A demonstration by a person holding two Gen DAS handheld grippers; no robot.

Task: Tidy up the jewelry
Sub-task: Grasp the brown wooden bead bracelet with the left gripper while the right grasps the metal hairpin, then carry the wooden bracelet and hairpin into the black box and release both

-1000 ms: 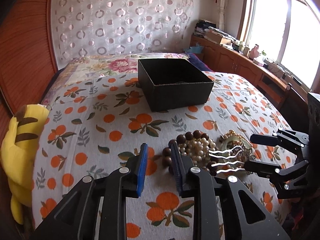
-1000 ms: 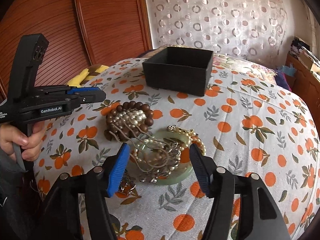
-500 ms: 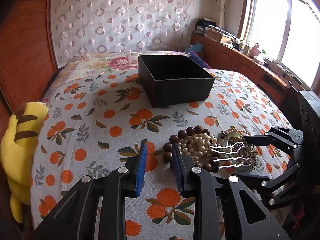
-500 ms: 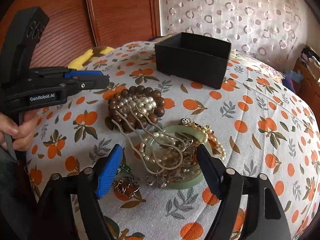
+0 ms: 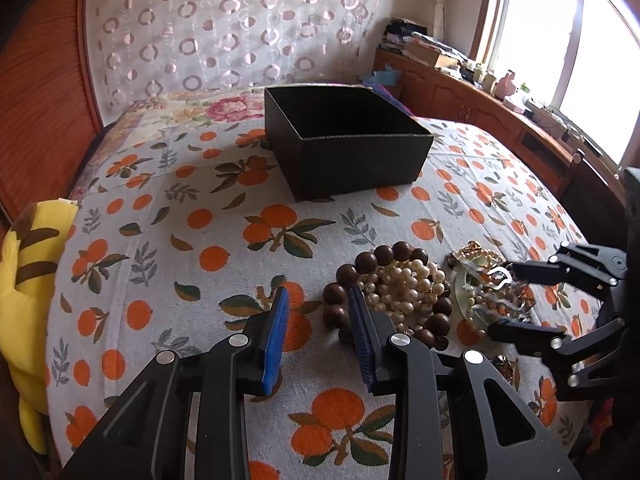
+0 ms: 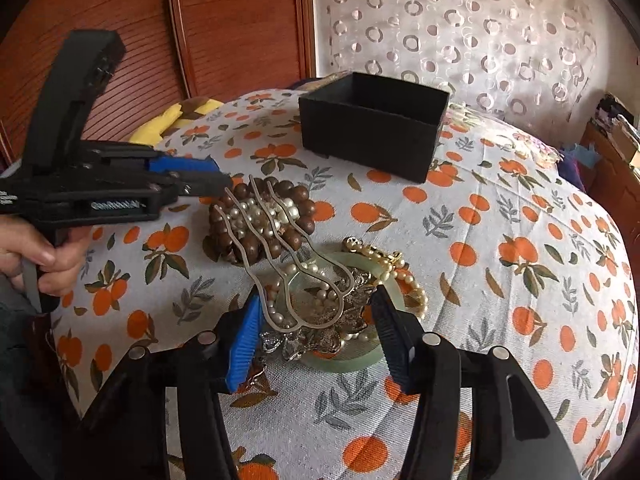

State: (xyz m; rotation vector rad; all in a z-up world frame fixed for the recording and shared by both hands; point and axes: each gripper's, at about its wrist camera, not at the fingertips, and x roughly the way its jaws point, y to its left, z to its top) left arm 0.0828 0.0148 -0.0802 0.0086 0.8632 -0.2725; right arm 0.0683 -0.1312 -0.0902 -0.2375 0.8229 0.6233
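Home bedroom: bed (image 5: 168,208) under orange-print sheet, curtain (image 5: 224,28), wooden cabinets (image 5: 452,96).

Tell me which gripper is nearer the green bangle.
Right. The right gripper straddles the green bangle and a metal hairpin; the left gripper sits beside the brown beads, farther off.

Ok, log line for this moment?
right gripper: jaws just closing around hair comb, not yet pinched | left gripper: jaws just opening, empty, beside wooden beads | black box: on bed
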